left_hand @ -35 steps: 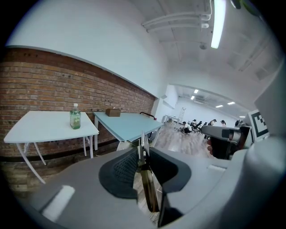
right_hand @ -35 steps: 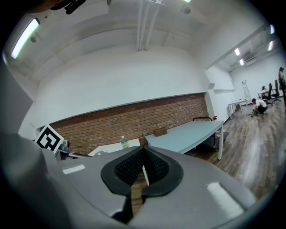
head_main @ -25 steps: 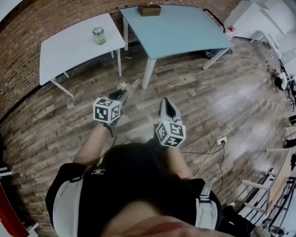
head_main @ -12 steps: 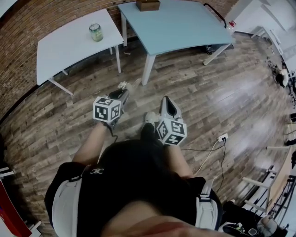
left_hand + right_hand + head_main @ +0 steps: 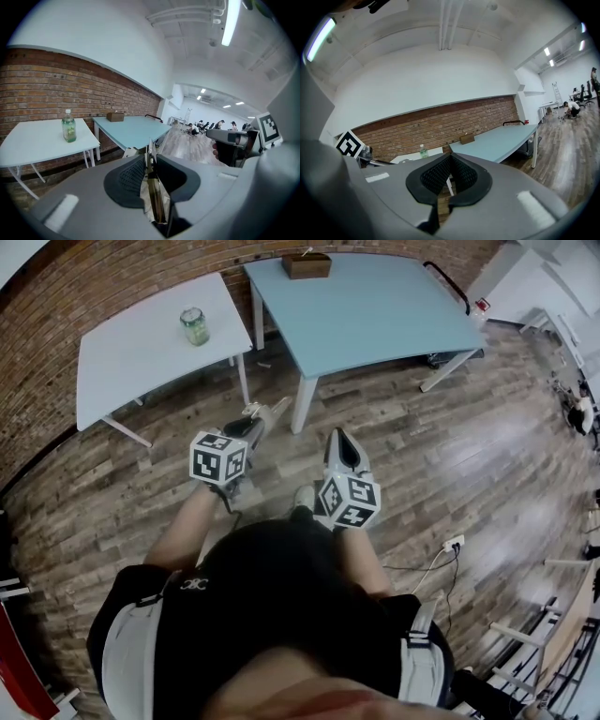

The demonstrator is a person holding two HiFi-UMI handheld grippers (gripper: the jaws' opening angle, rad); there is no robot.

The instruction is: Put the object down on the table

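Observation:
My left gripper (image 5: pixel 259 416) is shut on a thin flat packet (image 5: pixel 153 193), pale and brownish, held edge-on between the pads with its tip (image 5: pixel 273 409) poking past the jaws. My right gripper (image 5: pixel 339 440) hangs beside it at waist height, shut with nothing between its pads (image 5: pixel 440 173). Both are over the wooden floor, short of the white table (image 5: pixel 131 352) and the light blue table (image 5: pixel 375 310). Seen along the left gripper (image 5: pixel 150 158), the white table (image 5: pixel 33 140) lies ahead to the left and the blue table (image 5: pixel 133 129) straight on.
A green-tinted bottle (image 5: pixel 195 325) stands on the white table, and a brown box (image 5: pixel 307 264) at the blue table's far edge. A brick wall (image 5: pixel 56 89) runs behind both tables. A cable and socket strip (image 5: pixel 452 544) lie on the floor at the right.
The tables have shifted slightly in the head view as the person steps. Both grippers keep their height and grip; the right one has drifted a little upward in the frame.

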